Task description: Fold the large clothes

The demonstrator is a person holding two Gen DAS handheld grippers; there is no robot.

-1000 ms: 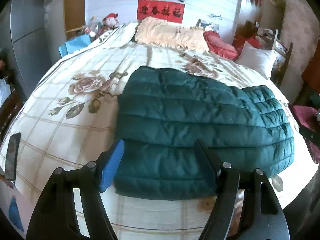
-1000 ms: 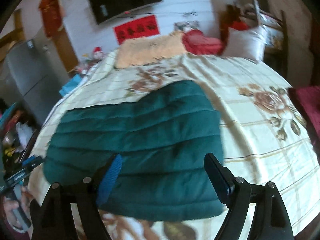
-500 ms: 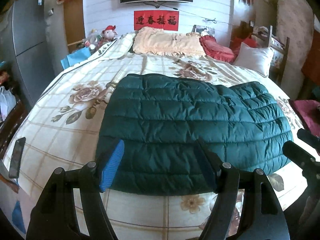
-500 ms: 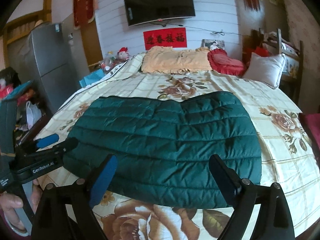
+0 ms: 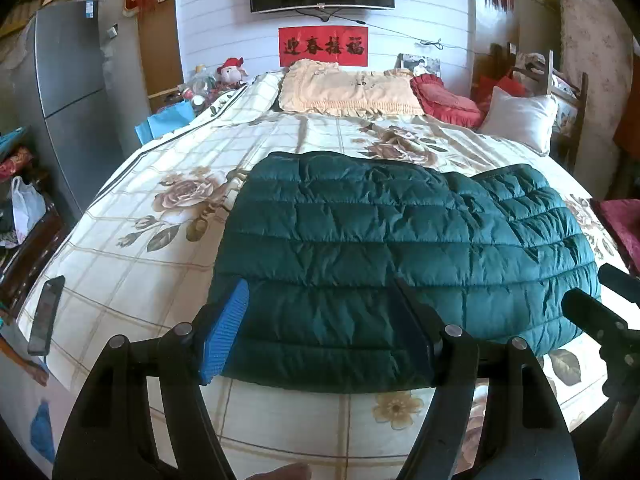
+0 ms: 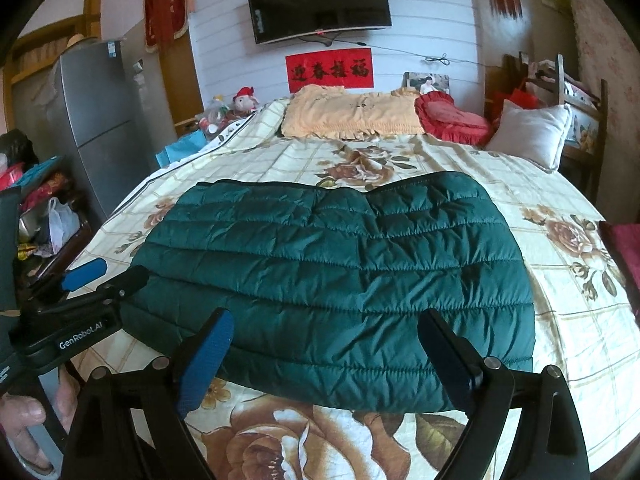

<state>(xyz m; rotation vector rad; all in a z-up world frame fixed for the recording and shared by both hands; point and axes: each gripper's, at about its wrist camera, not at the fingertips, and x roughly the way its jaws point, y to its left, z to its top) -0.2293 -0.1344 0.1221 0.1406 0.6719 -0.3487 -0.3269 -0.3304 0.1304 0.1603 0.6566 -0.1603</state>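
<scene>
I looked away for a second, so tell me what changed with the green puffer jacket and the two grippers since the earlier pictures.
Both grippers drew back from the dark green quilted puffer jacket, so more of the floral bedspread shows in front of it. The right gripper rolled level and opened wider; the left gripper now appears in its view. Neither took hold of anything. The jacket stayed folded flat, and the left gripper's opening is unchanged.

Left gripper jaws apart, right gripper spread wide, both apparently empty, angled downward

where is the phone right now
In the left wrist view, the phone lies at the far left, on the near left edge of the bed, left of the green jacket.
</scene>
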